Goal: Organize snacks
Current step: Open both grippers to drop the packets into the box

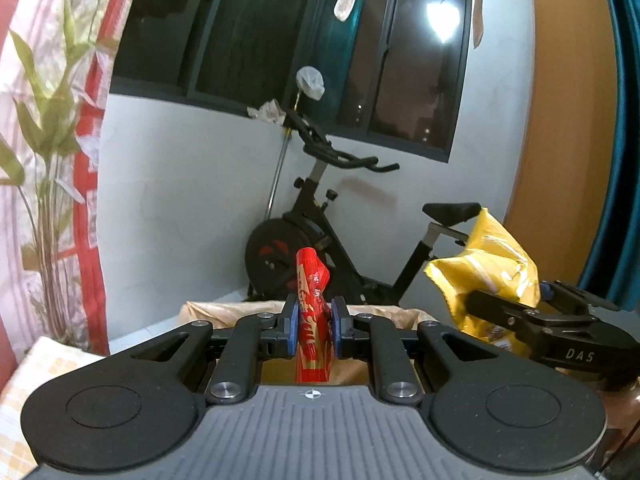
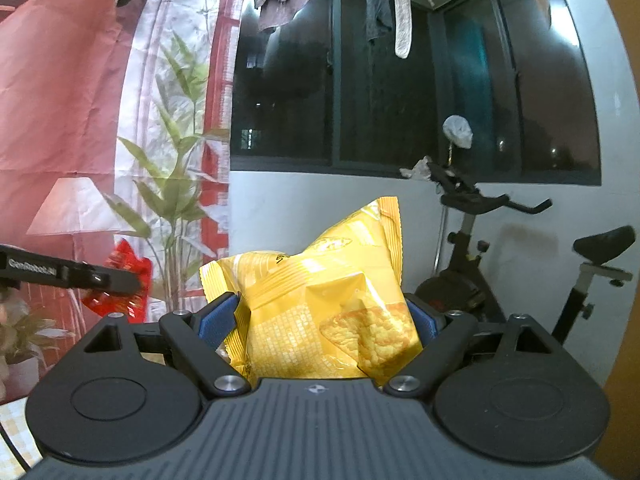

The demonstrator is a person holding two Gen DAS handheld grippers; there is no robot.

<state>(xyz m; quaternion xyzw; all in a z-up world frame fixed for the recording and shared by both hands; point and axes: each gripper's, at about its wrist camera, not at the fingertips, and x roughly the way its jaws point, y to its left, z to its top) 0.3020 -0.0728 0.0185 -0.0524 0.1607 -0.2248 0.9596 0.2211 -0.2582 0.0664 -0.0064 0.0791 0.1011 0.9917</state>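
The left gripper (image 1: 314, 326) pinches a crinkled, glossy red foil snack packet (image 1: 313, 320) upright between its blue pads, above the rim of an open brown cardboard box (image 1: 224, 310). The right gripper (image 2: 326, 320) clamps a puffy yellow foil chip bag (image 2: 320, 304), held aloft.

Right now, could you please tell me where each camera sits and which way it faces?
Left wrist: on the left gripper, facing forward at its red snack packet, a box below and the exercise bike.
Right wrist: on the right gripper, facing forward at its yellow chip bag.
Shared: each shows the other gripper and its snack, plus the bike and window.
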